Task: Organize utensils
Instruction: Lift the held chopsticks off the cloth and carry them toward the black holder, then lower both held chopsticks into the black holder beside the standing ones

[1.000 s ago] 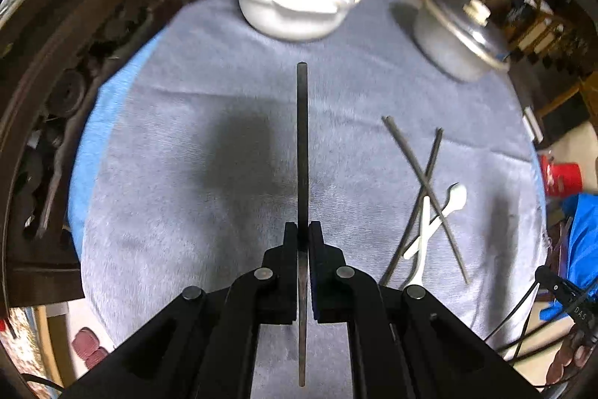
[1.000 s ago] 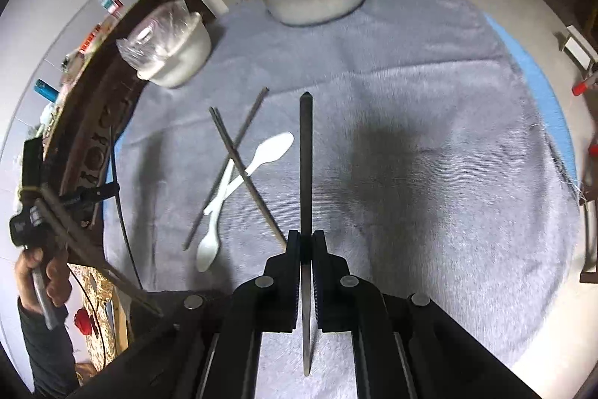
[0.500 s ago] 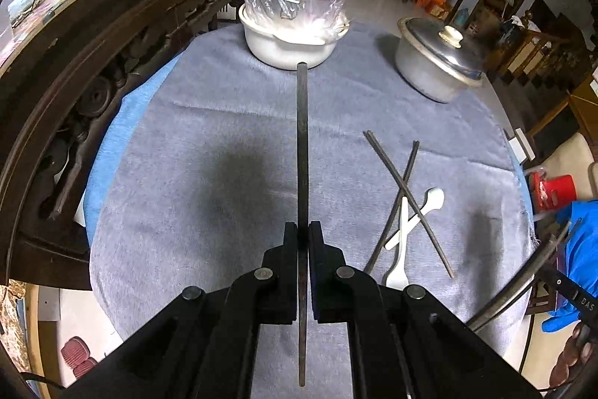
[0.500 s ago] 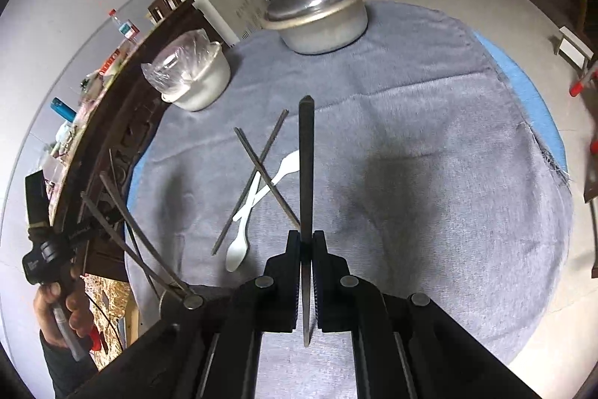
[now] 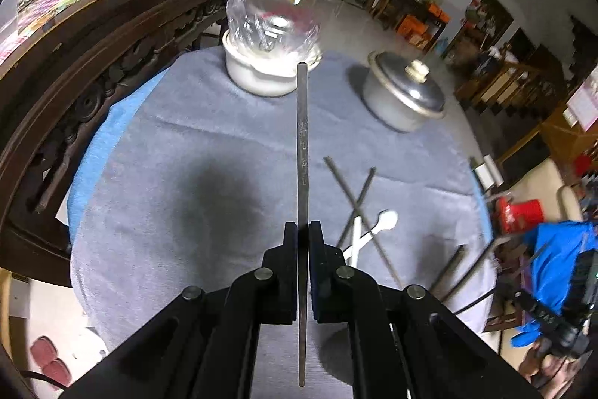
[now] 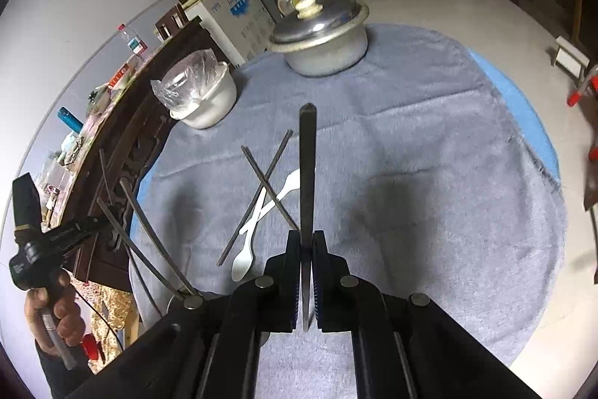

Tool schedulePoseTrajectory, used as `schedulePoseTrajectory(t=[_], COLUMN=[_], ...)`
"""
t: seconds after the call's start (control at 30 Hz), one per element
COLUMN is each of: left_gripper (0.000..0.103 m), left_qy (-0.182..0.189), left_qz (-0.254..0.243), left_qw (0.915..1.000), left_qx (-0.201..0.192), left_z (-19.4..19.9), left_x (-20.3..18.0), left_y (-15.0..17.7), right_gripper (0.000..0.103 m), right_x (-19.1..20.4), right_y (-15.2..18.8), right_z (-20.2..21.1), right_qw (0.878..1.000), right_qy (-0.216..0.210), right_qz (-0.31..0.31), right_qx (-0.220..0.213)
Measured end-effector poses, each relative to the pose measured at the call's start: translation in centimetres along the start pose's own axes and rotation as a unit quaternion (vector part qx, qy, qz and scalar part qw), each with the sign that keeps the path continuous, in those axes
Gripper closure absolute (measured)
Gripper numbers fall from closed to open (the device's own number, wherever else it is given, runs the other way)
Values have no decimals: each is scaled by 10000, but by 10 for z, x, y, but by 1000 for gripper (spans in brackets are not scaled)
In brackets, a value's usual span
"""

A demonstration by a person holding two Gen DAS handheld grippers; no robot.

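Left gripper (image 5: pixel 303 230): jaws clamped narrow on a dark chopstick (image 5: pixel 302 144), which runs straight ahead from between the pads and also trails back under the linkage; held clear above the table (image 5: pixel 157 152). Markings along the stick's shaft, too small to read.

Ahead-left of left gripper: white pot with clear plastic bag draped over its mouth (image 5: pixel 267 62), on the grey cloth; tip of the held chopstick overlaps it in the left wrist view. Ahead-right: lidded metal pot with pale knob (image 5: pixel 405 100). Dark carved wooden furniture (image 5: pixel 74 77) beside the table, to the left of the gripper.

Right of left gripper, lying on the cloth: two crossed chopsticks (image 5: pixel 355 189) over two white spoons (image 5: pixel 373 230), touching in one loose pile.

Right gripper (image 6: pixel 307 234): jaws likewise shut narrow on a second dark chopstick (image 6: pixel 307 167), pointing forward, lifted off the cloth. Same pile left of and just ahead of it: crossed chopsticks (image 6: pixel 267 174) on top, white spoons (image 6: pixel 254 230) beneath. White bagged pot (image 6: pixel 203 96) further ahead-left, metal pot (image 6: pixel 321 40) straight ahead at the far edge.

Far left in right wrist view: hand (image 6: pixel 52 316) gripping the other tool's handle.
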State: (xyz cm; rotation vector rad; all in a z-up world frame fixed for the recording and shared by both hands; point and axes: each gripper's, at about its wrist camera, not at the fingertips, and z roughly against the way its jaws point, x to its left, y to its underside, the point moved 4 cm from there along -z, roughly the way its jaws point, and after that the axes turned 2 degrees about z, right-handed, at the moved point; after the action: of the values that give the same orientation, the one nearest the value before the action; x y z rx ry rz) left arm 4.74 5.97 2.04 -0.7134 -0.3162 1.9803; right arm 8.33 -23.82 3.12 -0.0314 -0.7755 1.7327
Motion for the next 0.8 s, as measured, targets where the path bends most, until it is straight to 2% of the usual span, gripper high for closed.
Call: schedulePoseTrajectory(t=[0.2,0.5,0.63,0.8], left_gripper=[98,98,98,98], left_qy=[380,840,883,861], left_qz=[206,368,330,266], left_qw=[9984,9913,9892,9885], left_qx=[-362,-942,-1119,-1212], left_z=[28,62,64,57], left_x=[-8,-26,-34,-38], left_y=[-4,2,9,21], right_gripper=[96,96,96,96], right_x=[5,26,43,66], right_y=[-5,-11,-13,-6], right_z=[26,79,105,116], right_qw=[9995,9957,9923,9894], right_qy=[-100,-351,-584,-793], right_qz=[46,208,319,523], right_qx=[-307,-826,-1044,-1098])
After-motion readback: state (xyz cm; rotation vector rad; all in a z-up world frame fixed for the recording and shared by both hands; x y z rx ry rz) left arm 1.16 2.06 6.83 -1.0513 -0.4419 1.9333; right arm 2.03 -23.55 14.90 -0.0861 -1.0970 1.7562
